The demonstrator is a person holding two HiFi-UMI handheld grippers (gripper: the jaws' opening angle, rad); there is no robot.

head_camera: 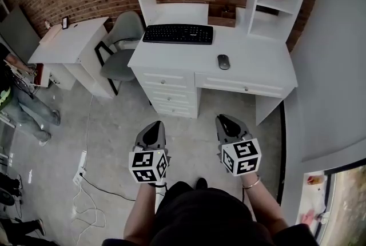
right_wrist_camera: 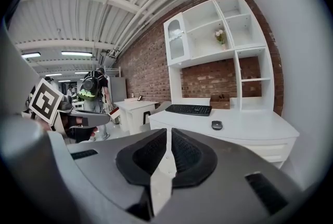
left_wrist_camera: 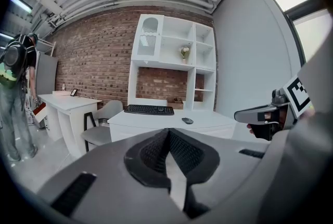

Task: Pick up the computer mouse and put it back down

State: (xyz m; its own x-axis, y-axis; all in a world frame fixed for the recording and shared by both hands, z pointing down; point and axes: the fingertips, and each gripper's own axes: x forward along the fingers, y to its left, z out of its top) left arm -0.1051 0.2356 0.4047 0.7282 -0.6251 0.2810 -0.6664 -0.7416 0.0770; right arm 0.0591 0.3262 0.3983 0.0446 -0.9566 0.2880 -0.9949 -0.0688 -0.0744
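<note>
A dark computer mouse [head_camera: 223,61] lies on the white desk [head_camera: 257,64], to the right of a black keyboard [head_camera: 178,34]. Both grippers hang over the floor well in front of the desk, apart from the mouse. My left gripper [head_camera: 154,127] is shut and holds nothing. My right gripper [head_camera: 227,120] is also shut and holds nothing. In the left gripper view the mouse [left_wrist_camera: 187,121] shows far off beyond the closed left gripper [left_wrist_camera: 167,134]. From the right gripper view the mouse [right_wrist_camera: 217,125] sits beyond the closed right gripper [right_wrist_camera: 169,132], right of the keyboard [right_wrist_camera: 188,109].
A grey chair [head_camera: 123,47] stands left of the desk, beside a second white table [head_camera: 68,39]. A person [head_camera: 23,107] stands at the far left. A power strip and cables [head_camera: 80,173] lie on the floor. A white shelf unit [head_camera: 274,4] tops the desk.
</note>
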